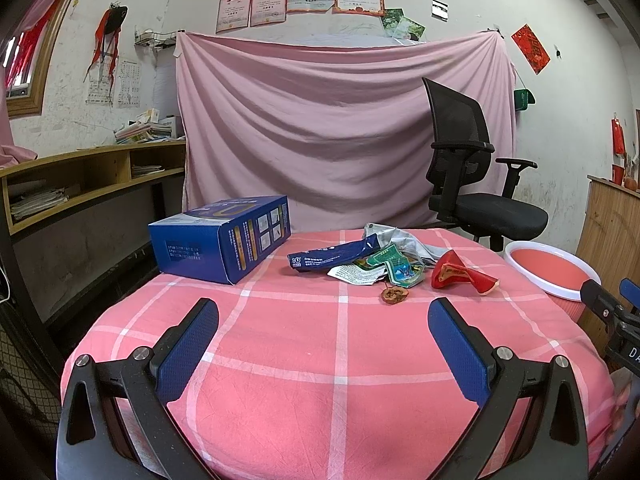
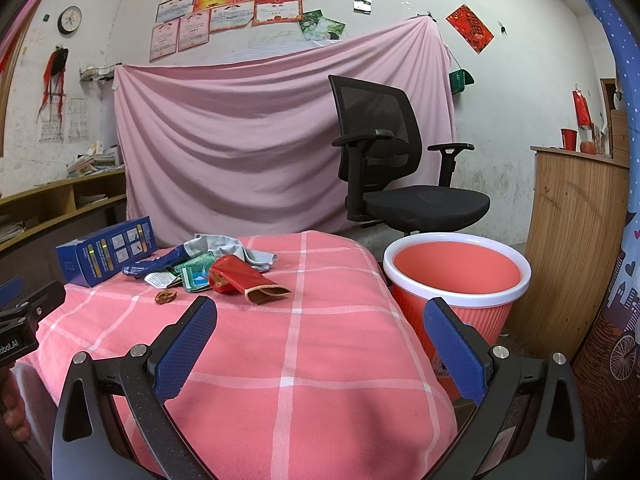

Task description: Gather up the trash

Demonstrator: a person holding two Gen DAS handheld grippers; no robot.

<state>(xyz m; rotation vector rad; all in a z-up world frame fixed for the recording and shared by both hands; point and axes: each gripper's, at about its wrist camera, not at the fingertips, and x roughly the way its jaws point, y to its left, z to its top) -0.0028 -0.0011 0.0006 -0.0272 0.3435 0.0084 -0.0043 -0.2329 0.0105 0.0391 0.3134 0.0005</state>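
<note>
Pink bin (image 2: 456, 280) right of frame beside the table, inside looks bare. Trash pile (image 1: 372, 264) mid-frame on pink checked tablecloth (image 1: 340, 360), blue box (image 1: 224, 236) left. Left gripper (image 1: 324, 344) and right gripper (image 2: 320, 340) both wide apart, holding nothing. Black chair (image 2: 384, 160) behind.

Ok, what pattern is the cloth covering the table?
Pink tablecloth with a white grid check, clearest in the left wrist view.

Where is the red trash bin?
The red bin stands on the floor just past the right edge of the table, in front of the black chair.
</note>
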